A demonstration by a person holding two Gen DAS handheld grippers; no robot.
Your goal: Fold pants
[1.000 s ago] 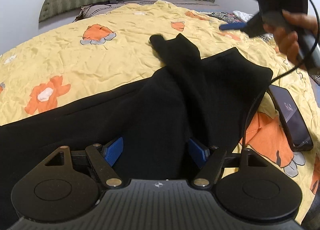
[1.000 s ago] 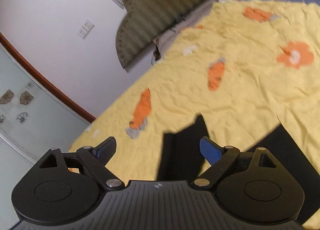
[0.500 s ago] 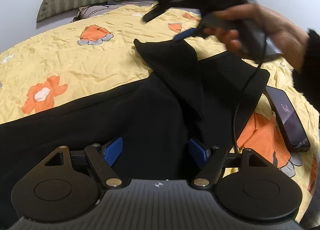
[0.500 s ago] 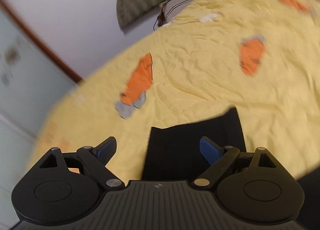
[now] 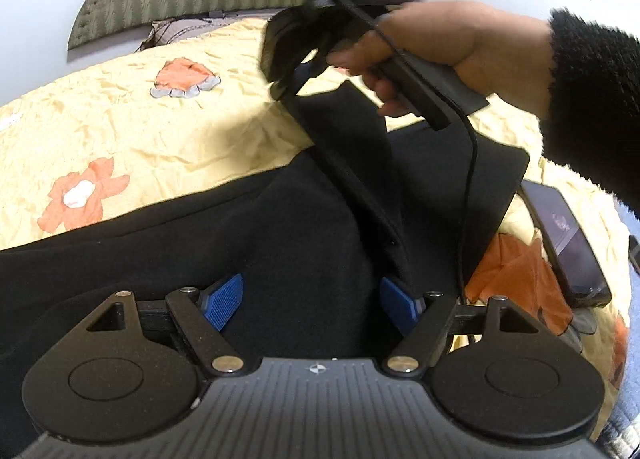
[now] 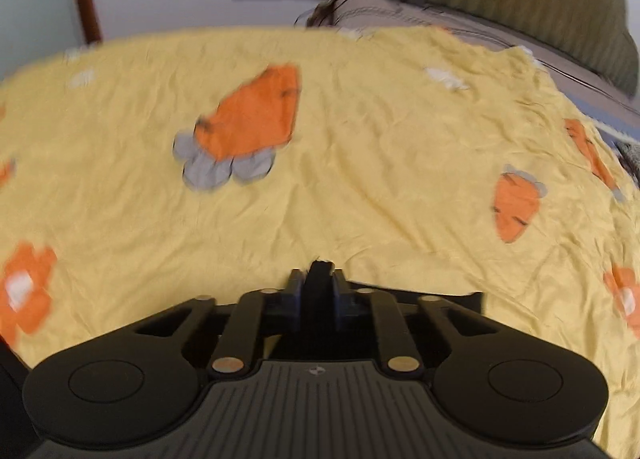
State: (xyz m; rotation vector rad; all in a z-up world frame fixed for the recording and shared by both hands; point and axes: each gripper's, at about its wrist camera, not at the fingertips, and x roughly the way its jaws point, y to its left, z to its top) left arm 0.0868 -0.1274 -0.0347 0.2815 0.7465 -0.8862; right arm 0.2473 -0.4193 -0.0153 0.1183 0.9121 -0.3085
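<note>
- Bed (image 5: 168, 131): yellow sheet, orange flowers.
- Pants (image 5: 248, 227): black, spread across the bed's near edge, one leg end lifted.
- Phone (image 5: 568, 243): by the right edge.
- Right gripper (image 6: 318, 285): closing, clamped on the leg end.
- Left gripper (image 5: 310, 305): jaws apart over the pants.

There are no words or numbers to read in these pictures. The left gripper (image 5: 312, 305) has a tiny white star-like mark on its black body, and the right gripper (image 6: 318, 283) has the same small mark. The phone (image 5: 568, 243) on the right has a dark screen with a blurry picture that cannot be made out.
</note>
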